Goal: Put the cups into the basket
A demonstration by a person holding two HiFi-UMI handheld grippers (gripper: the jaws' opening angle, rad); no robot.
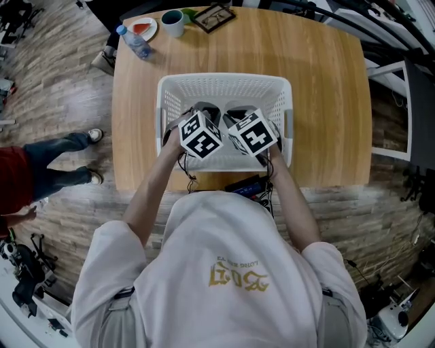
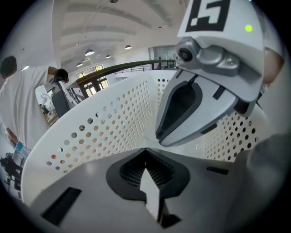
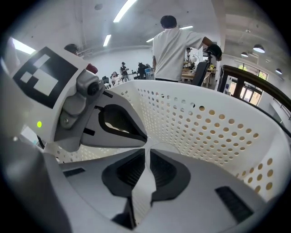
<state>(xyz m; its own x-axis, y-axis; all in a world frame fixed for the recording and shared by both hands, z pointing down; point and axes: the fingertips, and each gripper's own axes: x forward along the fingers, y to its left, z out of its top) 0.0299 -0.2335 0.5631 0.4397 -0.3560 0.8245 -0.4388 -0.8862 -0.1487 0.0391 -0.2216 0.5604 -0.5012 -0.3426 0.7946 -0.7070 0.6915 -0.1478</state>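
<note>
Cup (image 1: 173,22), the only one in view, stands upright on the far edge of a wooden table (image 1: 319,102), left of centre, with its mouth facing up and a dark teal inside. Whether it has a handle, and which way that would point, cannot be made out. Just to its left is a small plate (image 1: 143,28) with something red on it, and further left a clear bottle (image 1: 134,42) with a blue cap. Just to its right lies a dark picture frame (image 1: 214,17). The cup is well apart from a white perforated basket (image 1: 224,85), which sits in the middle of the table nearer the person. The basket's opening faces up and its long axis runs left to right in the head view. No cup shows inside it. Both hand-held grippers reach down into the basket side by side, their marker cubes close together. The left gripper (image 2: 144,157) has its jaws pressed together with nothing between them, pointing at the basket's dotted wall. The right gripper (image 3: 146,154) likewise has its jaws closed on nothing, aimed at the opposite wall. Each gripper appears in the other's view, just beside it.
</note>
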